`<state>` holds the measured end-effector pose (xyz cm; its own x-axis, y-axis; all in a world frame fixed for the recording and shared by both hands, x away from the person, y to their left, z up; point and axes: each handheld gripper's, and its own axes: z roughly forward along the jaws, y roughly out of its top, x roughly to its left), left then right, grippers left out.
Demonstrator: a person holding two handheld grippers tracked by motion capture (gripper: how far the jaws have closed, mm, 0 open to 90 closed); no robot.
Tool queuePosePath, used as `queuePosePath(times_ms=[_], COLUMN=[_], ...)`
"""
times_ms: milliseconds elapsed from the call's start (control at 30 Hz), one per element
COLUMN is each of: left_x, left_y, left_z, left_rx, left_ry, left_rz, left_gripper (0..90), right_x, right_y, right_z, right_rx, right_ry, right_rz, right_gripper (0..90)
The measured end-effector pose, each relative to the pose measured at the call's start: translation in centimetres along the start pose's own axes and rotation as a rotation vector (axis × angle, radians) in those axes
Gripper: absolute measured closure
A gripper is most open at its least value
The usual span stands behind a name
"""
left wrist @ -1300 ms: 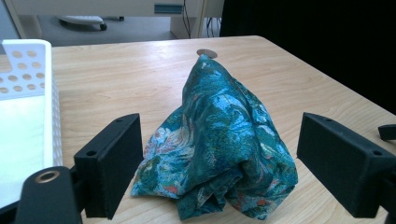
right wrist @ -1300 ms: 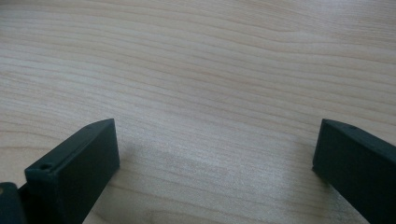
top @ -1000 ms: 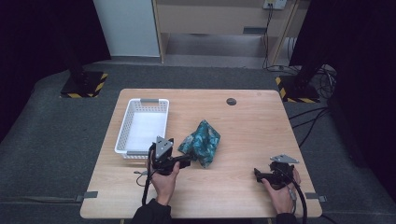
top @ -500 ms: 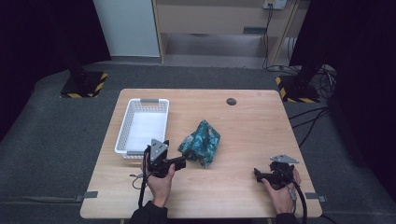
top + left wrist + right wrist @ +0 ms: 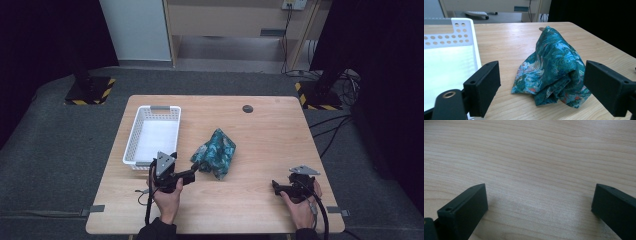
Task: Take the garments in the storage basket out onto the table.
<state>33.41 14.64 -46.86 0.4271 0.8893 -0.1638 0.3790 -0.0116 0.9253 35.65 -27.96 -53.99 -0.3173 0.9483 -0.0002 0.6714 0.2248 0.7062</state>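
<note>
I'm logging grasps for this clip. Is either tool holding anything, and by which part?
Nothing is held. The left tool is open, facing the crumpled cloth; the right tool is open over bare table.

- The cloth (image 5: 216,159) is a crumpled piece of fabric printed in teal, blue and green, with small pale and orange flecks.
- It sits bunched in a loose heap on the counter (image 5: 260,135), near the middle, rising to a soft peak at its far end.
- In the left gripper view the cloth (image 5: 554,70) spreads wider at the near side, where folded edges and a flat corner lie on the wood.
- It lies just to the right of the white basket (image 5: 152,135), apart from it.
</note>
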Motion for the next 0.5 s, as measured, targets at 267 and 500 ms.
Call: queuePosePath(times_ms=[267, 500], left_x=[0.6, 1.1], left_y=[-0.5, -0.7], left_z=[-0.5, -0.9], left_rx=[-0.012, -0.020], left_ry=[0.013, 0.022], left_rz=[-0.004, -0.010], left_gripper=[12.8, 12.8], right_x=[0.0, 0.0], right_y=[0.0, 0.0], right_z=[0.0, 0.0], right_rx=[0.000, 0.000], right_ry=[0.000, 0.000], right_rz=[0.000, 0.000], right_gripper=[0.4, 0.4])
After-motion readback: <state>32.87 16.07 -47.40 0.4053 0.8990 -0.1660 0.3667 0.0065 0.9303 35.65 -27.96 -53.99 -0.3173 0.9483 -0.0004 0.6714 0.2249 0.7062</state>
